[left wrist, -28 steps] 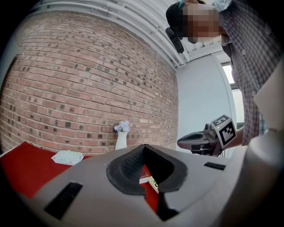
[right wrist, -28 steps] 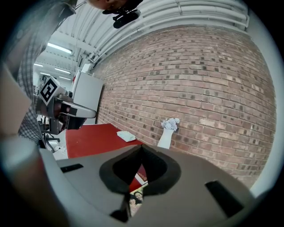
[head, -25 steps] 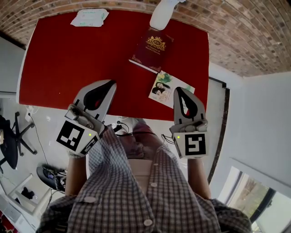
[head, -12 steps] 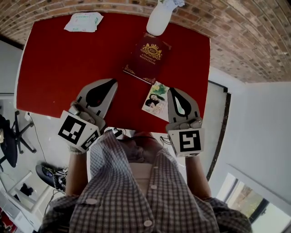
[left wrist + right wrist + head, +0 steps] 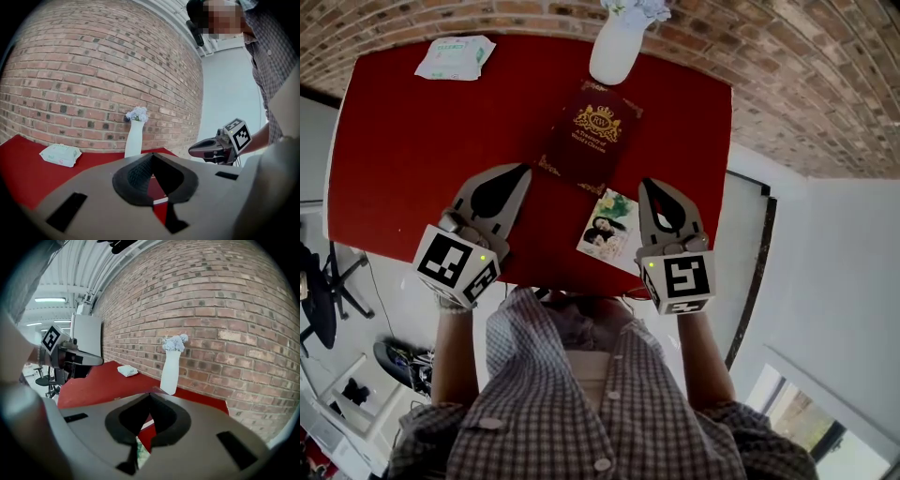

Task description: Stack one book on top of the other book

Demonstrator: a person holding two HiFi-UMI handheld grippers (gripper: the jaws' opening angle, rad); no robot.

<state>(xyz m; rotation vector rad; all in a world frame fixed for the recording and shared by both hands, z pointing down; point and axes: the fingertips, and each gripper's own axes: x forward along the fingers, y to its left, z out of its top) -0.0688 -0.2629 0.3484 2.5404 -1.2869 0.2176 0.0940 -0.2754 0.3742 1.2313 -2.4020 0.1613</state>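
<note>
Books flat on red table (image 5: 394, 141): gilt maroon hardcover (image 5: 588, 134), thin glossy picture book (image 5: 609, 228) just beside. Smooth white vase (image 5: 614, 52) holds flowers (image 5: 636, 7). We see left gripper (image 5: 521, 171), right gripper (image 5: 654, 185) clenched, empty.

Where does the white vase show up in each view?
Head view: white vase at the top edge, centre, beyond the maroon book.
Left gripper view: vase at centre, against the brick wall.
Right gripper view: vase just right of centre.
Shared landmark: the wipes pack, left of the vase in all three.
</note>
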